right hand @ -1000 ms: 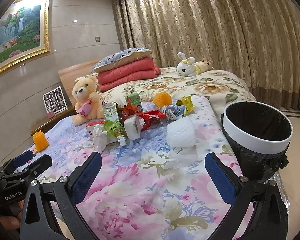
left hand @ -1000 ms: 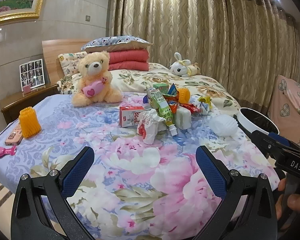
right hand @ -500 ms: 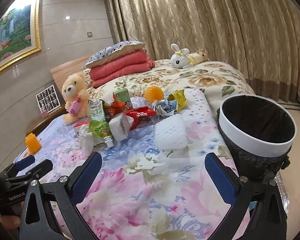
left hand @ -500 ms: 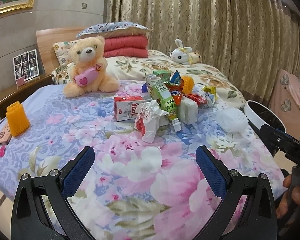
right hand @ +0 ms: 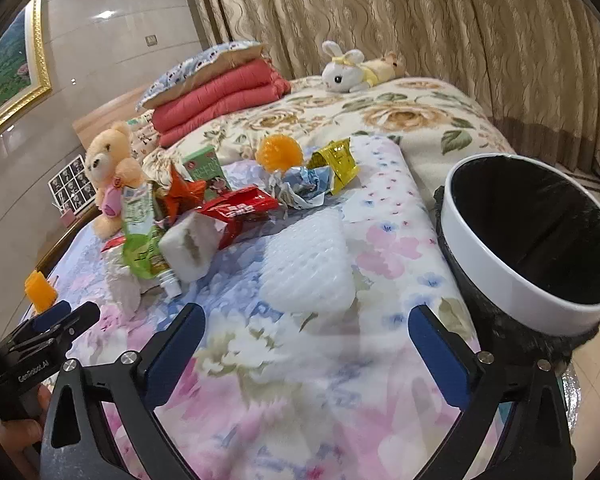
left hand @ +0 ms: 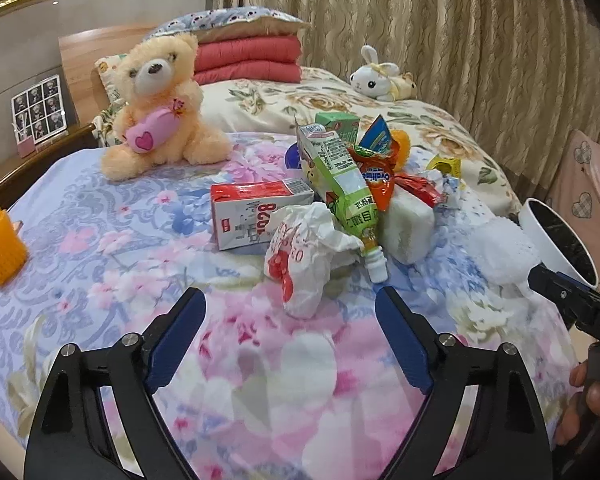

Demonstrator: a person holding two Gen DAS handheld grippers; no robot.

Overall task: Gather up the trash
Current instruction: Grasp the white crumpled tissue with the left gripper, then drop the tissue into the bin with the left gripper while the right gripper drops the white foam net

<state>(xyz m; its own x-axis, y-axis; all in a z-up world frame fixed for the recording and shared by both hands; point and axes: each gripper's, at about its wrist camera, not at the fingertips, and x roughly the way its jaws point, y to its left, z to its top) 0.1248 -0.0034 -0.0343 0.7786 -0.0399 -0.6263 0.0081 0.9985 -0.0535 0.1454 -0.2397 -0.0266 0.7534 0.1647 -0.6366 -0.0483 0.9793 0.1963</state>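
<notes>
Left wrist view: the left hand-held gripper (left hand: 290,312) is spread but has just been closing, nothing between its jaws, near the crumpled white wrapper (left hand: 300,252) on the bed (left hand: 100,248). The right hand-held gripper (right hand: 306,326) is spread and empty, the white foam net (right hand: 306,264) just beyond it, the bin (right hand: 496,280) to its right.

Floral bed (left hand: 100,240) before gold curtains (left hand: 440,32)

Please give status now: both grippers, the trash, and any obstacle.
Left gripper open, jaws just closing a little, nothing between them. Right gripper open, empty. Trash pile on the bed, bin beside it. Nothing blocking.
</notes>
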